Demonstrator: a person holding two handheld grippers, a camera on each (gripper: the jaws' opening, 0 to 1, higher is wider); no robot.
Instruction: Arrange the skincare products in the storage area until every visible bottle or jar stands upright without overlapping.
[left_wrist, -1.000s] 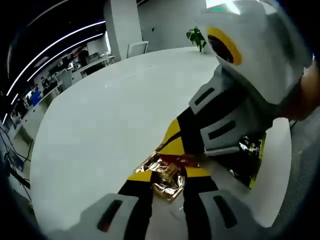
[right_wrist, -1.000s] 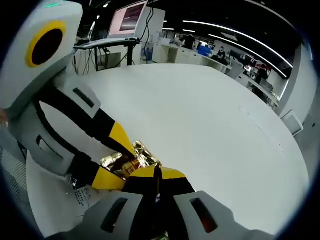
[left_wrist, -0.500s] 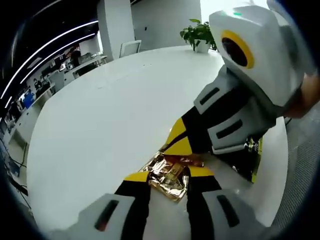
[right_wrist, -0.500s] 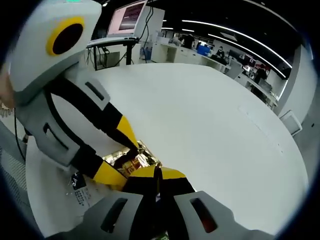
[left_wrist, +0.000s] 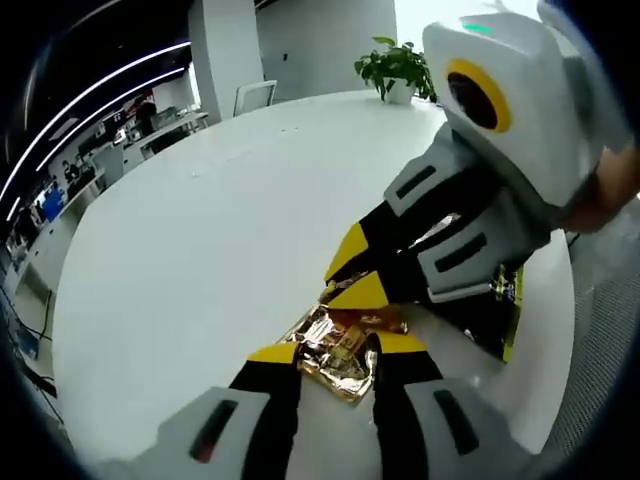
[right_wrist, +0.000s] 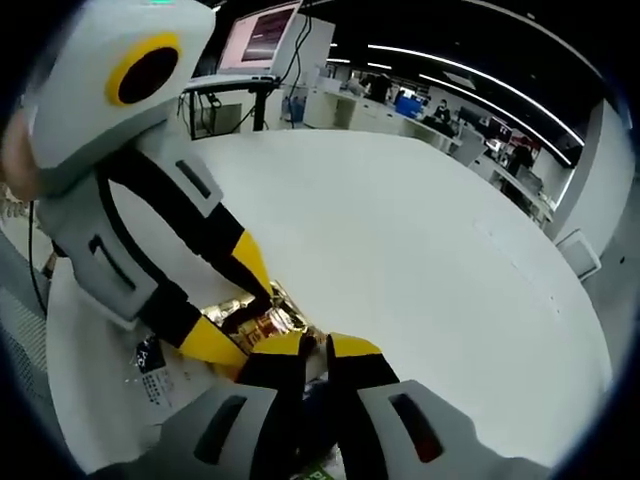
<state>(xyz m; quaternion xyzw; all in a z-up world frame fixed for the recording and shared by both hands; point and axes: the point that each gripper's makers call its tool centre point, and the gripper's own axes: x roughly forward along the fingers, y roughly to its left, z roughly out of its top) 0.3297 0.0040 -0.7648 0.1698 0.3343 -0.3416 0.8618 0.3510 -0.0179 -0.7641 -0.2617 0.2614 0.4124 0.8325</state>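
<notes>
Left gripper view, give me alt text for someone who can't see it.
Two yellow-tipped grippers meet over a crinkled gold foil packet on a white table: the left gripper straddles it from below, the right gripper reaches in from the right. A potted plant stands at the table's far edge.

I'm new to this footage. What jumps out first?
A crinkled gold foil packet lies on the white table, with both yellow-tipped grippers meeting at it. The left gripper brackets it; the right gripper reaches in from the right of the left gripper view.
</notes>
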